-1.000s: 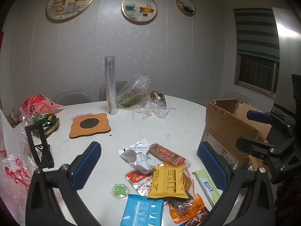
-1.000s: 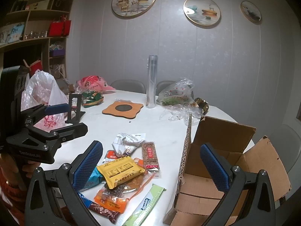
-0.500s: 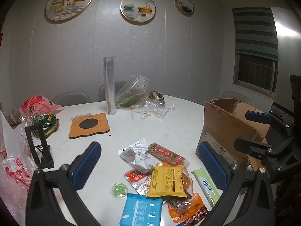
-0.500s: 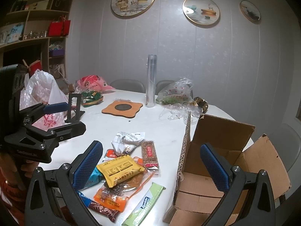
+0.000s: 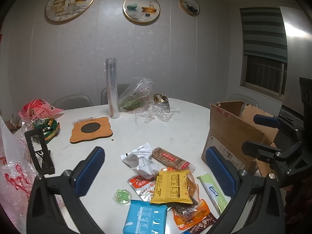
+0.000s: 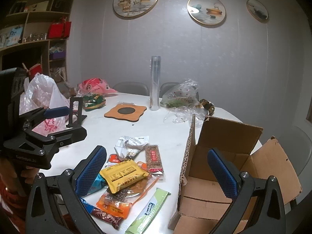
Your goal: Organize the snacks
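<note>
Barely drifted, left gripper [image 5: 154,172] (spread wide, empty) hovers over the yellow packet [image 5: 171,187].

I see bare tabletop [image 5: 148,134] between the wooden trivet [image 5: 91,129] and the snack pile [image 5: 165,181]; the cardboard box [image 6: 230,156] walls off my right side.

Legible text is minimal. The long pale-green snack wrapper [image 6: 148,211], lying at the near edge of the white counter [image 6: 171,128] just left of the brown cardboard box [image 6: 230,156], carries a blue slanted logo; its letters cannot be resolved. The yellow flat snack packet [image 6: 123,174], the red-labelled cereal bar [image 6: 154,157] and the pink plastic bag [image 6: 93,84] at far left show print too small or blurred to read.
</note>
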`<state>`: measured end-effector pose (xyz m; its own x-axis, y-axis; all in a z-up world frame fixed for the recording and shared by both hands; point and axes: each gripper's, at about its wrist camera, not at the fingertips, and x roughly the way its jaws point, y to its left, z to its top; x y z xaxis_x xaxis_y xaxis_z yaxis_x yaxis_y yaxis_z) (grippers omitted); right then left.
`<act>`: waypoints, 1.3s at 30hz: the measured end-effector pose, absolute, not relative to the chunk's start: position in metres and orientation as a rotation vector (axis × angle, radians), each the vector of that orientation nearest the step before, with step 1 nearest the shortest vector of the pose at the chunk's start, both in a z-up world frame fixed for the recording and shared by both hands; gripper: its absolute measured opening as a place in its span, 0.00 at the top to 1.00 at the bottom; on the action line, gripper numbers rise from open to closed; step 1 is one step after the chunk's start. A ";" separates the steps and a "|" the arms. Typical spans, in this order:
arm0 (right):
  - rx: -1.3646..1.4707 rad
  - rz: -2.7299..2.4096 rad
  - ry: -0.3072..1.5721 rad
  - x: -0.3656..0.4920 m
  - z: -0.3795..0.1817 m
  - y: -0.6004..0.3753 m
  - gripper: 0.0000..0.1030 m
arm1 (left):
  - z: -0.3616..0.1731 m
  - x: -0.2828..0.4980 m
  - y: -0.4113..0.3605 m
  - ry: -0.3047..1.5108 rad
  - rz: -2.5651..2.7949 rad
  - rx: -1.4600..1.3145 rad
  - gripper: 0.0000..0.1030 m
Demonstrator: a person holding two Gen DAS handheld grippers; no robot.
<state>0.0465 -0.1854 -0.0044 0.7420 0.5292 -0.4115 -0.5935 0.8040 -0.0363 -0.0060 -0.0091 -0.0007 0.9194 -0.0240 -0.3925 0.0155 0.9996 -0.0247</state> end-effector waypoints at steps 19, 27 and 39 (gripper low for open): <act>-0.156 0.620 0.404 0.044 -0.007 -0.187 0.00 | -0.001 -0.006 -0.004 0.406 -0.041 -0.037 0.01; -0.226 0.618 0.379 0.021 -0.001 -0.169 0.00 | -0.004 -0.017 0.017 0.392 -0.005 -0.033 0.01; -0.252 0.719 0.398 -0.009 -0.035 -0.126 0.40 | -0.044 -0.019 0.034 0.512 -0.032 0.025 0.01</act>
<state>-0.0087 -0.1264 -0.0355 0.6829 0.5865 -0.4355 -0.6806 0.7275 -0.0874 -0.0186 0.0336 -0.0438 0.8714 -0.0238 -0.4900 0.0365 0.9992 0.0163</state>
